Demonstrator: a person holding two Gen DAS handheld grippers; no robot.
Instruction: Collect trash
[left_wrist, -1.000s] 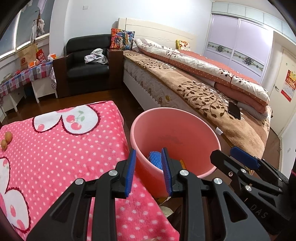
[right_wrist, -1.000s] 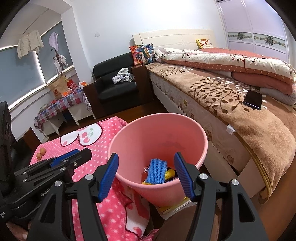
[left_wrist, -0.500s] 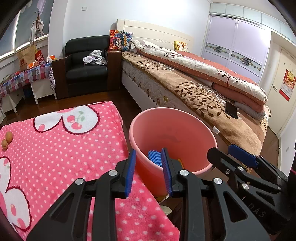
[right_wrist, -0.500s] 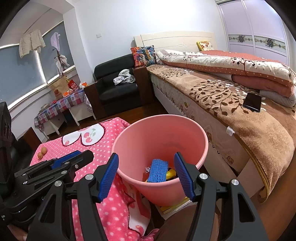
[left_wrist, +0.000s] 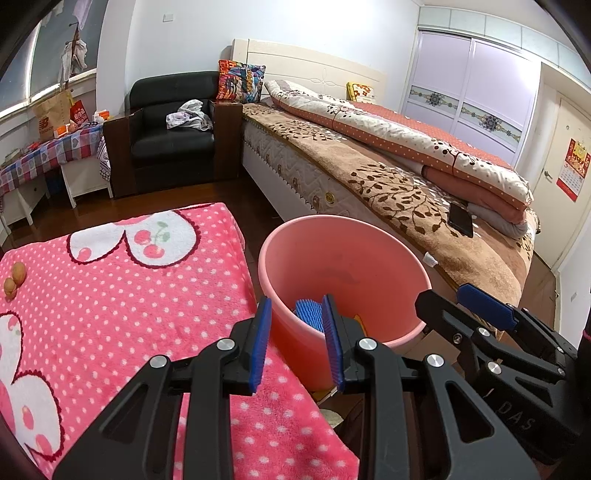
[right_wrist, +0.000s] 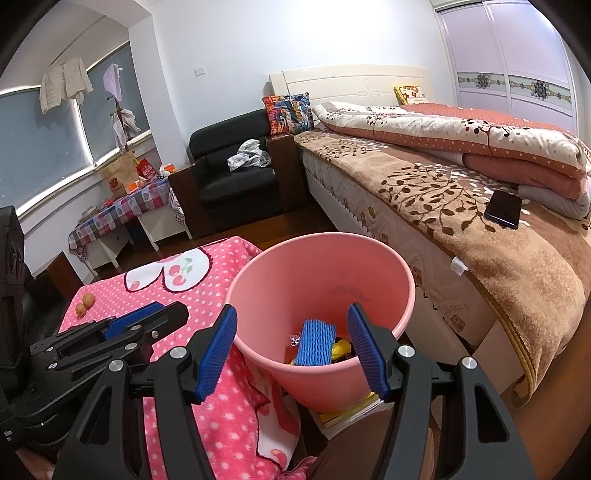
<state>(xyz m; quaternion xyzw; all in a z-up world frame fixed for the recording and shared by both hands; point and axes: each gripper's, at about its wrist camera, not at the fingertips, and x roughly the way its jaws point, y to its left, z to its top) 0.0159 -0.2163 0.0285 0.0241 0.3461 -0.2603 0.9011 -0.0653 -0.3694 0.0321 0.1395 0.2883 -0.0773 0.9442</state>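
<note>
A pink bucket (left_wrist: 343, 266) (right_wrist: 321, 273) stands on the floor between the pink dotted table cloth (left_wrist: 110, 295) and the bed. Inside it lie a blue foam net (right_wrist: 314, 341) (left_wrist: 309, 309), a yellow wrapper (right_wrist: 341, 349) and other small trash. My left gripper (left_wrist: 297, 343) hovers over the bucket's near rim, jaws partly apart and empty. My right gripper (right_wrist: 291, 349) is wide open and empty above the bucket's near side. Each gripper also shows in the other's view: the right (left_wrist: 484, 306), the left (right_wrist: 140, 317).
Two small orange fruits (left_wrist: 14, 278) (right_wrist: 84, 304) lie at the cloth's far left edge. A bed (left_wrist: 388, 177) with a dark phone (left_wrist: 461, 219) runs along the right. A black armchair (left_wrist: 173, 136) and a side table (left_wrist: 48, 151) stand at the back.
Both grippers have drawn back and risen slightly from the bucket. Their openings have not changed, and the trash in the bucket stays put.
</note>
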